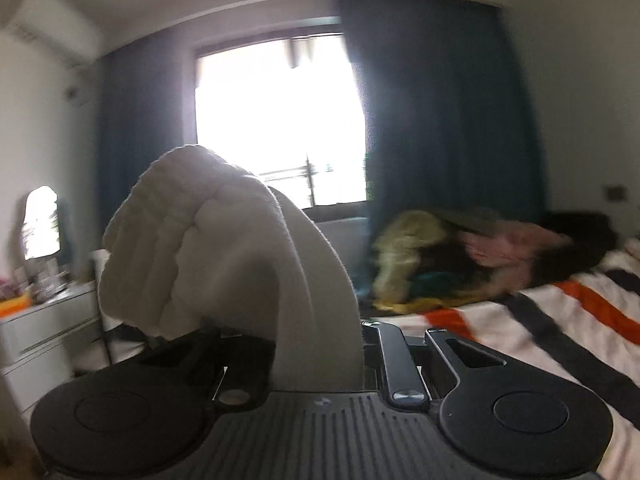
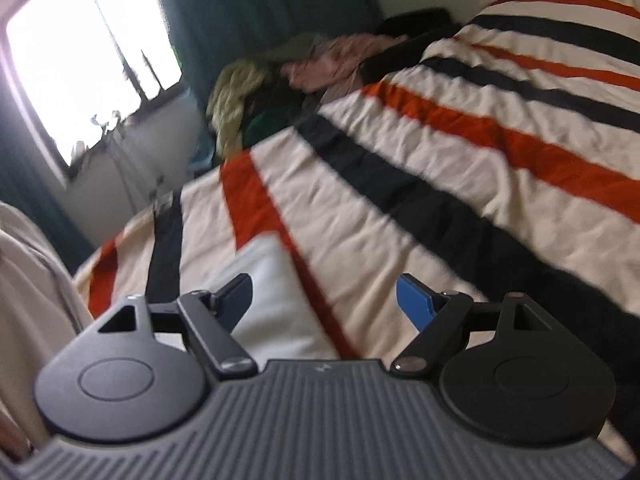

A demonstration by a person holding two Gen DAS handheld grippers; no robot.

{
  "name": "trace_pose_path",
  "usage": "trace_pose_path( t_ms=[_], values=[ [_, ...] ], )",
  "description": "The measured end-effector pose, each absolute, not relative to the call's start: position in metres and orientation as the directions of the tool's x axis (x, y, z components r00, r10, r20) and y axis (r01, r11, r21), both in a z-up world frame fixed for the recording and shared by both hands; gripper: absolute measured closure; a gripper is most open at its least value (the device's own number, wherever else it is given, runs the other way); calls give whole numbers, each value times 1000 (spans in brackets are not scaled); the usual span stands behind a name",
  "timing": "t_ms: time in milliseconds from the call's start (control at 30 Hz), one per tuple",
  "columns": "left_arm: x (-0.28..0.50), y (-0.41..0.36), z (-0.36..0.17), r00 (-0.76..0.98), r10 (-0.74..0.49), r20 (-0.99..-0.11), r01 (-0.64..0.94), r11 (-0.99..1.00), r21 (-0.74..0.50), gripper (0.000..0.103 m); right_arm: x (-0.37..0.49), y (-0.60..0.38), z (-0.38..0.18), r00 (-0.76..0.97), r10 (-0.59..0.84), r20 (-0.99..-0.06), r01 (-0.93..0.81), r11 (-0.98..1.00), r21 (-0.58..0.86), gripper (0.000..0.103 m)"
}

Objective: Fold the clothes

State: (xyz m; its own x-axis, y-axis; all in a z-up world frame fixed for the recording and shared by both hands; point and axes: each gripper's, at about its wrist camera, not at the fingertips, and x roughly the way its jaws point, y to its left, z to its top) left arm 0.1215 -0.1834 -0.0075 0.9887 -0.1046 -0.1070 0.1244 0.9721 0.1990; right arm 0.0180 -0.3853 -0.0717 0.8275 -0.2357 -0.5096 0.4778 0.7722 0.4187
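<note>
My left tool [image 1: 316, 344] was clamped nearly shut on a white knitted garment [image 1: 208, 248], lifted above the striped bed [image 2: 440, 160]; the bunched cloth hid its fingertips. With so narrow a pinch, I judged the heavy knit could slip free or unfold crookedly. My right tool [image 2: 324, 300] stood wide apart, holding nothing, above a white cloth [image 2: 272, 300] lying on the bed. A heap of unfolded clothes [image 2: 288, 76] waited at the far edge.

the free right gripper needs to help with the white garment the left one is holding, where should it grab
The left gripper pinches the white garment in one bunched spot; the rest flops over. The open right gripper could probably best take a loose hanging edge from the side, away from the pinch.
</note>
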Motion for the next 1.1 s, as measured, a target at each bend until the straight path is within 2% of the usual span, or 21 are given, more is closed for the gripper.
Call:
trace_pose_path(
  t_ms=[67,167,267,400,467,533,633,700,767,867,967,1100],
  values=[
    [117,-221,-31,976,-163,-142,193,954,231,87,11,-400,-68,827,-271,-492,506,741,441,22],
    [111,-268,-77,943,-231,-239,294,915,278,87,2,-424,-69,819,-305,-486,544,684,486,22],
    [106,-298,-122,906,-253,-340,367,869,332,87,-1,-440,-75,813,-311,-492,561,643,521,22],
    [103,-312,-157,894,-262,-364,412,802,433,85,0,-450,-82,820,-288,-494,553,620,557,21],
    [107,-311,-158,888,-267,-375,422,799,429,83,2,-449,-85,827,-266,-495,540,619,570,21],
    [112,-306,-154,862,-288,-417,455,802,386,76,4,-447,-86,831,-252,-496,531,624,573,21],
    [76,-261,-141,820,-326,-471,513,783,350,57,5,-442,-86,835,-239,-496,520,638,568,21],
    [65,-246,-130,797,-351,-492,547,764,341,33,5,-440,-85,838,-231,-494,513,644,568,21],
    [63,-229,-117,789,-355,-501,558,756,343,20,4,-437,-85,843,-222,-490,503,646,574,21],
    [55,-199,-99,792,-341,-507,552,756,353,19,2,-434,-85,856,-190,-481,478,645,597,21],
    [40,-164,-85,808,-310,-502,526,763,376,13,2,-431,-86,869,-146,-473,448,639,625,21],
    [36,-122,-83,840,-247,-482,460,796,394,10,7,-427,-95,880,-46,-472,406,585,701,20]
  ],
)
